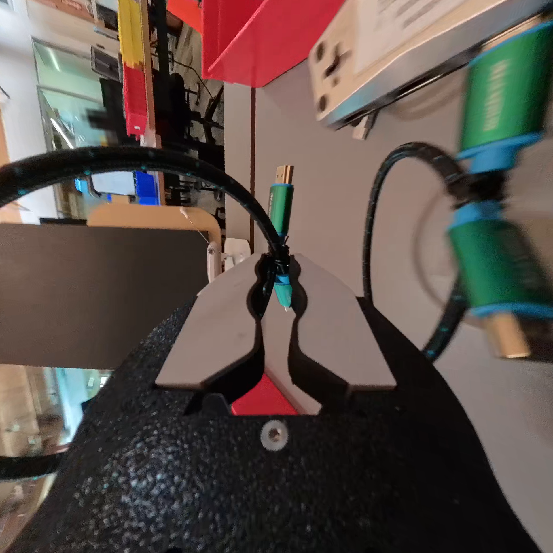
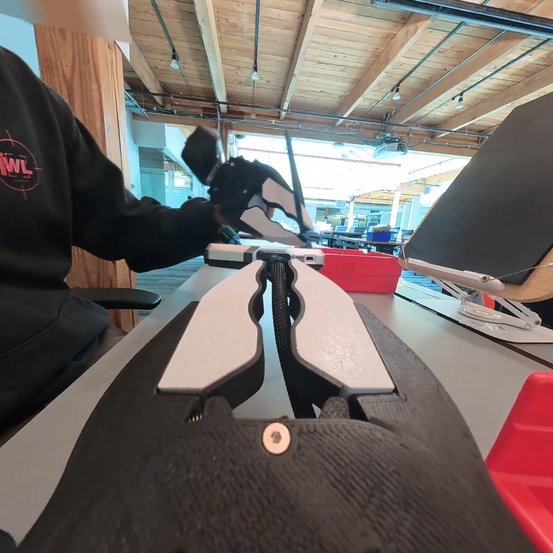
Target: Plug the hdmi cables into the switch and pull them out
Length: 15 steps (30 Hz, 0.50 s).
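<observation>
In the left wrist view my left gripper (image 1: 279,266) is shut on a black braided HDMI cable (image 1: 125,161) where it is tied, between two green plugs. One plug (image 1: 282,209) sticks out past the fingertips with a gold tip; a smaller teal one (image 1: 282,291) lies between the fingers. Two more green plugs (image 1: 502,269) hang blurred close on the right. The silver switch (image 1: 389,59) is beyond them. In the right wrist view my right gripper (image 2: 276,264) is shut on a black braided cable (image 2: 281,317) right at the switch (image 2: 227,253). The left gripper (image 2: 269,209) hovers above the switch.
A person in a black hoodie (image 2: 45,224) sits at the left of the grey table (image 2: 434,359). A red bin (image 2: 359,272) stands behind the switch, another (image 2: 526,463) at the near right. A dark screen on a white stand (image 2: 493,215) stands on the right.
</observation>
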Each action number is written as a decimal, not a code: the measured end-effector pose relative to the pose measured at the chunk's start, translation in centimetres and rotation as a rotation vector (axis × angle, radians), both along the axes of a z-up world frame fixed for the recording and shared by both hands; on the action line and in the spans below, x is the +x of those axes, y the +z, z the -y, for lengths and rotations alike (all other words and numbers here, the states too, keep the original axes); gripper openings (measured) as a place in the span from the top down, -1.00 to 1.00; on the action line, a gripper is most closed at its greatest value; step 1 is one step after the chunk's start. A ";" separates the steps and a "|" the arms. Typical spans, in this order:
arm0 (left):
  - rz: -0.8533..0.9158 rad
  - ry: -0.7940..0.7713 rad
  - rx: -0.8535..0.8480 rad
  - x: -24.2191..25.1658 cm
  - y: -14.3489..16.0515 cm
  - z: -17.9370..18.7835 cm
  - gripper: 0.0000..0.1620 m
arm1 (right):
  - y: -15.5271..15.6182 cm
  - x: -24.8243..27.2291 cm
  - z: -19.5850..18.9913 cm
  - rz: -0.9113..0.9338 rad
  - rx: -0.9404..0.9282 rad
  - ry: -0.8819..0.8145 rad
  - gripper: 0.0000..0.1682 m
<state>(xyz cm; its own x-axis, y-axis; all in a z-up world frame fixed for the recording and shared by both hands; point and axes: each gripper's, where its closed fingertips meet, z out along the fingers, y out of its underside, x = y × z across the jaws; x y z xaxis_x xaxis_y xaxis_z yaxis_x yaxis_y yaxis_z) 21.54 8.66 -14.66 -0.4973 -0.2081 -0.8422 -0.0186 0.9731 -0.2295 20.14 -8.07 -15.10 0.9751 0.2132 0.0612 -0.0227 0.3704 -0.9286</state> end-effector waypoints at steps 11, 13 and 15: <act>-0.126 0.045 0.124 -3.6 -0.3 2.2 0.84 | 0.5 0.3 0.6 -0.002 0.041 -0.028 0.86; -0.163 0.082 0.103 -4.3 0.3 1.8 0.84 | 0.4 0.5 0.7 -0.003 0.041 -0.043 0.86; -0.173 0.099 0.079 -4.8 0.9 1.7 0.84 | 0.5 0.6 0.7 -0.003 0.044 -0.051 0.86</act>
